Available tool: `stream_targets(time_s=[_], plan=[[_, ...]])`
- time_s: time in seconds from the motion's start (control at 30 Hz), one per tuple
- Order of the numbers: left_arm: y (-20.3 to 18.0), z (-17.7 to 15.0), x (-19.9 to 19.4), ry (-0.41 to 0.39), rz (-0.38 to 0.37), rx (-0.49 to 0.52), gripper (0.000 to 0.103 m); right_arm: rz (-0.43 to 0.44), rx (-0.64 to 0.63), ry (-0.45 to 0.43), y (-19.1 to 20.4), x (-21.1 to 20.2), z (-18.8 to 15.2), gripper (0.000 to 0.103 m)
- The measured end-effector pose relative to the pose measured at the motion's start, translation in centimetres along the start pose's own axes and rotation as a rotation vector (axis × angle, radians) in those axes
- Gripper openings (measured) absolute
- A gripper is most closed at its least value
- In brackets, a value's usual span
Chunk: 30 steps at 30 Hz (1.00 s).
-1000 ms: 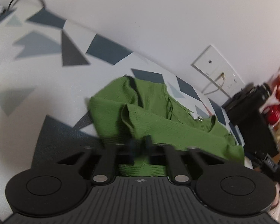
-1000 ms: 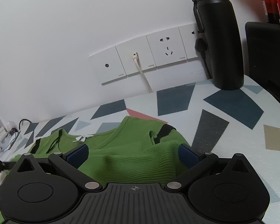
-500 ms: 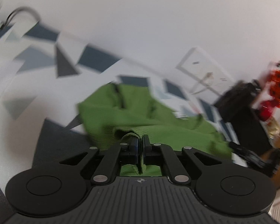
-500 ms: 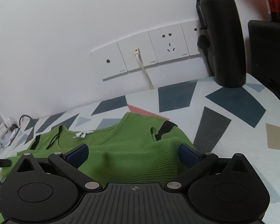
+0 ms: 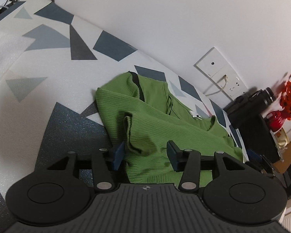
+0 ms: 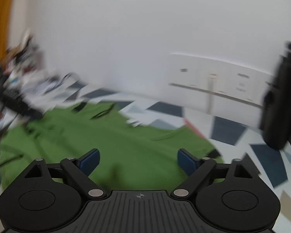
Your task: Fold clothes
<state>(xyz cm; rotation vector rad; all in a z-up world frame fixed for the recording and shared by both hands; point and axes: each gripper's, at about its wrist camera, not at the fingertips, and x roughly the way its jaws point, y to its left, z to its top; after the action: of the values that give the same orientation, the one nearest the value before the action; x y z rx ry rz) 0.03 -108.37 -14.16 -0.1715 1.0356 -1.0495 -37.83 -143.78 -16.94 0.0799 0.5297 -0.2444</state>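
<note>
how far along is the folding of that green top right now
Partly done. The green ribbed top lies on the patterned table cover with one side already folded over its middle. Nothing is in hand: the left gripper and right gripper are both open above the fabric. The remaining folds are left; the right view is blurred.

Even, soft indoor light; no glare. Left wrist view sharp, with faint shadows on the green top [image 5: 164, 120] under the gripper fingers [image 5: 117, 156]. Fisheye bends the wall sockets [image 5: 221, 73] and table edge. Right wrist view heavily motion-blurred: top, sockets, clutter at left smeared; the dark shape at right is possibly a bottle [image 6: 279, 101].
</note>
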Motion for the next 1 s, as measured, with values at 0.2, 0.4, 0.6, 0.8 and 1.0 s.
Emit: stream_targets(time_s=[0.2,0.4,0.6,0.8,1.0], plan=[[-0.4,0.3,-0.2,-0.017,0.049,0.020,0.010,0.050,-0.116,0.124,2.2,2.2,-1.2,0.052],[-1.0,0.7,-1.1,-0.045,0.031,0.029,0.008,0.055,-0.097,0.156,1.8,2.3,-1.6,0.009],[-1.5,0.7,-1.7,-0.046,-0.014,0.024,0.007,0.028,-0.024,0.012,-0.9,-0.8,-0.8,0.006],[-1.2,-0.8,-0.2,0.055,0.031,0.050,0.007,0.078,-0.117,0.118,-0.4,-0.3,-1.3,0.009],[-1.0,-0.3,-0.5,0.072,0.014,0.052,0.028,0.100,-0.068,0.107,-0.7,-0.8,-1.3,0.058]])
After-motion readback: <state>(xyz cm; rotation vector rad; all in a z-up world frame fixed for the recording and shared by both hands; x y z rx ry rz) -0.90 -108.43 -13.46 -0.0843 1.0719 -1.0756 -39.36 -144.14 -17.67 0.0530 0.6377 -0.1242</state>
